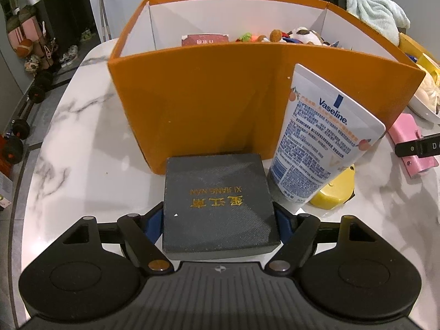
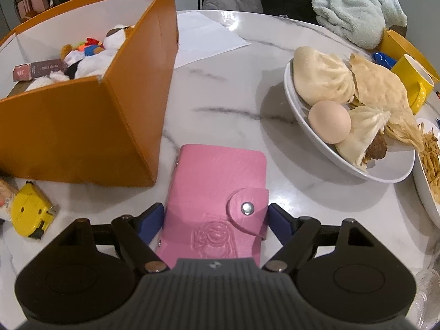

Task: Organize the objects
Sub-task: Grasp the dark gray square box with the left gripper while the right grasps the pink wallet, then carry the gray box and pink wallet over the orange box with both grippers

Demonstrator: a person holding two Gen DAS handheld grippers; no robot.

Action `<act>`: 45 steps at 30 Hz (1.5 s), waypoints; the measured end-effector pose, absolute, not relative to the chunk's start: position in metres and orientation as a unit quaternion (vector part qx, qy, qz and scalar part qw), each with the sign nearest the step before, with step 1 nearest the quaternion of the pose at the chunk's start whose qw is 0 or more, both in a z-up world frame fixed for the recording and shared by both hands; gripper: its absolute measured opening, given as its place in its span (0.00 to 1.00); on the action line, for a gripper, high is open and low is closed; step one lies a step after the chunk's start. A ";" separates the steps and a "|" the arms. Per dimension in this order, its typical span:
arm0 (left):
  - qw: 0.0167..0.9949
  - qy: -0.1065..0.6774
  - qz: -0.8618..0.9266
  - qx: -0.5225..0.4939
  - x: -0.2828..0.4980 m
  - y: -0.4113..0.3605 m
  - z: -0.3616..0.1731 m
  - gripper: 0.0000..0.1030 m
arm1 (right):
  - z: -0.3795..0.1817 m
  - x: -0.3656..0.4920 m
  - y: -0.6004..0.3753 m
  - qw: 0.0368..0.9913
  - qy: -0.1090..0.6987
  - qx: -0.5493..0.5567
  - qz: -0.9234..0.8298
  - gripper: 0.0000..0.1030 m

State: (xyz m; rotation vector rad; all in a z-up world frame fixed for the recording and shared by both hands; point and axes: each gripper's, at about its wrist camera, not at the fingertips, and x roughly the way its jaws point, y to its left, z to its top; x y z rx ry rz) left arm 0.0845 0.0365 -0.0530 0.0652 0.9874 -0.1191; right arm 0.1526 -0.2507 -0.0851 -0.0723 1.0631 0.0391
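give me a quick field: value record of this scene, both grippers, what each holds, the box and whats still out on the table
left gripper: shut on dark grey box
right gripper: shut on pink card wallet
orange bin: open top, holds plush toys and a small maroon carton
vaseline tube: outside the bin, leaning on its front wall
yellow tape measure: on the marble table, beside the bin
food: white bowl with buns and an egg

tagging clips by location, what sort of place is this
Probably a home dining area: a marble table holds a plate of buns and an egg, an orange storage box holds plush toys, and shoes and sports gear sit behind.
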 end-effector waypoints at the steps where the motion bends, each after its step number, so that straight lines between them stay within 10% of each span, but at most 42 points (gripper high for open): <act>1: 0.879 0.473 -0.057 0.029 0.084 0.039 -0.053 0.88 | -0.084 0.152 -0.251 0.860 0.509 -0.032 0.022 0.79; 45: 0.926 0.361 -0.108 -0.031 0.079 0.065 0.074 0.87 | 0.062 0.131 -0.249 0.896 0.426 0.078 0.097 0.78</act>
